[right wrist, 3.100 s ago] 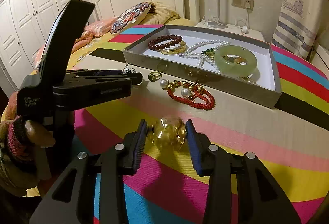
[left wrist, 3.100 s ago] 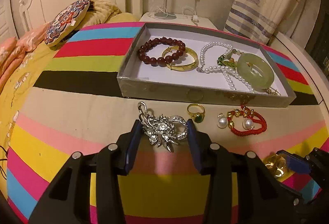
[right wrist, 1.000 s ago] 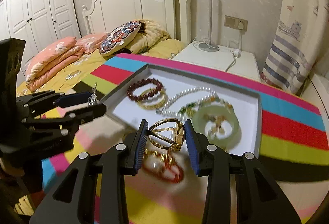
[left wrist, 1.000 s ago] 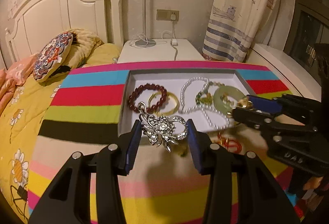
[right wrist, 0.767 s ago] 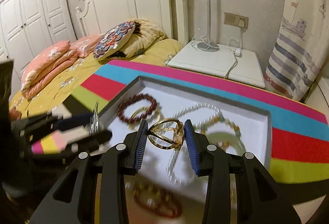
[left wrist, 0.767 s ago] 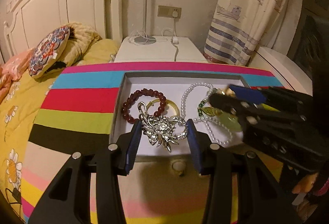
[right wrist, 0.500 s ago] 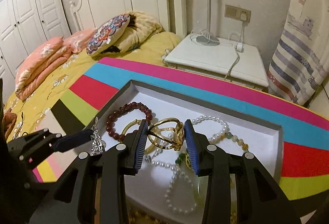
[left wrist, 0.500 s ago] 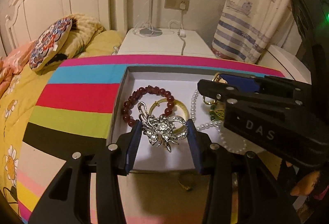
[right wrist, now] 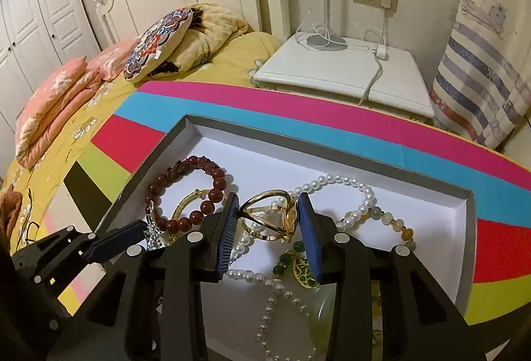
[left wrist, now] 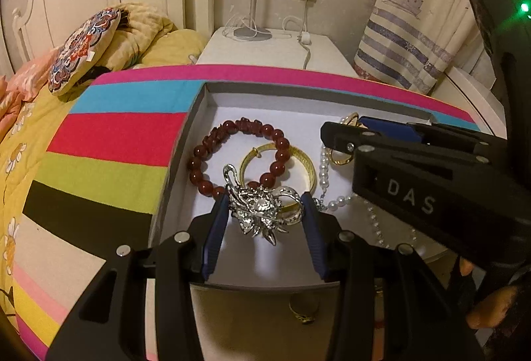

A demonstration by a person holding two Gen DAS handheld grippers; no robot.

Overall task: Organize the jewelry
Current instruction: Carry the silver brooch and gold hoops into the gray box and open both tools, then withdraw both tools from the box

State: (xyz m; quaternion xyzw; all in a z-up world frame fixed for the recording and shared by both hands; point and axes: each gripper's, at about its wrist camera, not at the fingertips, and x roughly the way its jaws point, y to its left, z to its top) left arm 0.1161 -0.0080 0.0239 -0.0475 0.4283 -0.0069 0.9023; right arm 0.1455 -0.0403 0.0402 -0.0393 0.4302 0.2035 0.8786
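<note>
Currently left hand-held gripper [left wrist: 265,211] clamps silver brooch [left wrist: 259,208], right hand-held gripper [right wrist: 267,221] clamps gold ring [right wrist: 268,220]; both poised above tray [right wrist: 332,135] directly beneath, likely for drop-in.

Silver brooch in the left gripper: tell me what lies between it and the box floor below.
The silver brooch, clamped in the left gripper, hangs over the near part of the red bead bracelet and gold bangle. Bare white floor of the box shows just nearer the camera.
</note>
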